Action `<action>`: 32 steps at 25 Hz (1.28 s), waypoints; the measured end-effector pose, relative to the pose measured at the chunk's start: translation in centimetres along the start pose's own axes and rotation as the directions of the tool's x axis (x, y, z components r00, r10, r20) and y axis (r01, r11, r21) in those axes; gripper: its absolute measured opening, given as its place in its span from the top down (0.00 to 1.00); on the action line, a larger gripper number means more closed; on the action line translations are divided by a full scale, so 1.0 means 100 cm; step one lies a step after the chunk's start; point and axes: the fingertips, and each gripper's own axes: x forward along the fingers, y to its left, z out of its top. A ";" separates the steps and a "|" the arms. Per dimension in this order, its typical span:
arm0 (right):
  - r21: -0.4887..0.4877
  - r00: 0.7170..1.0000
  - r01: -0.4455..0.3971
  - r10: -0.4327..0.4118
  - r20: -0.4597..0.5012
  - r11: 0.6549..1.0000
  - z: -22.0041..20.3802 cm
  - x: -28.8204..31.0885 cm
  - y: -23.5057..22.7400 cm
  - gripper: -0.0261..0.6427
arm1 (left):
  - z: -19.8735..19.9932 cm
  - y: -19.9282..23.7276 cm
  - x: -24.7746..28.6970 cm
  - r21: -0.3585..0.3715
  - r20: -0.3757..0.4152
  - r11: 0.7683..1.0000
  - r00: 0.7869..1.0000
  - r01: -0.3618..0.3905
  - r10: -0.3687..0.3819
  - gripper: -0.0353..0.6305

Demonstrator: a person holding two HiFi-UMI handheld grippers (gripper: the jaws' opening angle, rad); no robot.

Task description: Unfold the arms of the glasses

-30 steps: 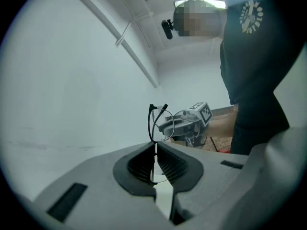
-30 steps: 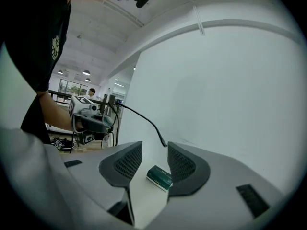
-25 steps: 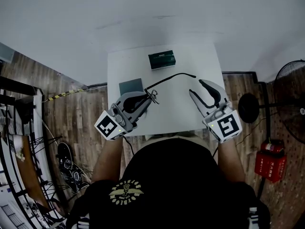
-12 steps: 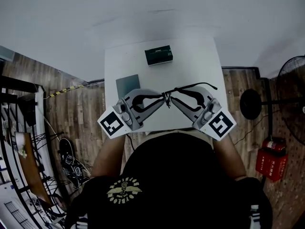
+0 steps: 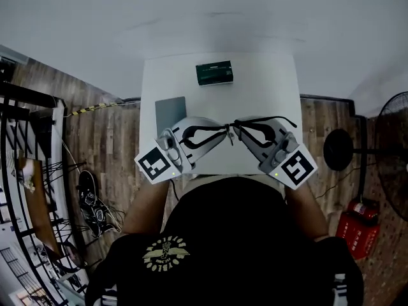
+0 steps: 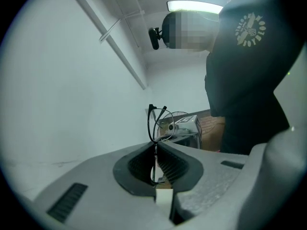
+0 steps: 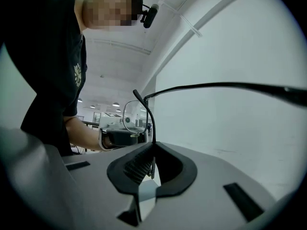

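The table (image 5: 268, 88) is showing plain white. The glasses (image 7: 216, 85) are showing a thin black frame. The left gripper (image 5: 222, 131) and the right gripper (image 5: 239, 130) are both showing light grey shells with black pads, and their marker cubes (image 5: 155, 165) are carrying black square patterns on white. At the table's far edge a box (image 5: 214, 72) is showing dark green. To its left and nearer, a flat pad (image 5: 171, 111) is showing slate grey. The floor (image 5: 108, 152) is showing brown wood planks. The person's shirt (image 5: 236, 247) is showing black with a pale yellow emblem (image 5: 167, 255).

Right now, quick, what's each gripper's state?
Left gripper: closed on the glasses.
Right gripper: jaws have just been closing, now clamped on the glasses.
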 end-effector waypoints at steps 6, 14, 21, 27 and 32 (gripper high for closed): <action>0.081 0.999 -0.036 0.033 0.042 0.996 -0.002 -0.011 -0.012 0.94 | 0.000 -0.003 0.005 0.017 -0.031 0.997 0.997 -0.076 0.077 0.91; 0.272 0.977 -0.148 0.099 0.187 0.951 -0.010 -0.023 -0.023 0.94 | 0.002 -0.007 0.005 0.013 -0.030 0.988 0.988 -0.152 0.152 0.91; 0.374 0.969 -0.176 0.095 0.226 0.911 -0.026 -0.024 -0.031 0.93 | 0.001 -0.010 0.000 0.001 -0.037 0.982 0.981 -0.188 0.188 0.91; 0.415 0.971 -0.161 0.067 0.230 0.895 -0.040 -0.027 -0.034 0.90 | 0.001 -0.015 -0.005 0.005 -0.050 0.984 0.983 -0.179 0.179 0.91; 0.410 0.958 -0.165 0.048 0.282 0.897 -0.046 -0.035 -0.041 0.89 | -0.006 -0.012 0.000 0.000 -0.065 0.990 0.988 -0.139 0.139 0.91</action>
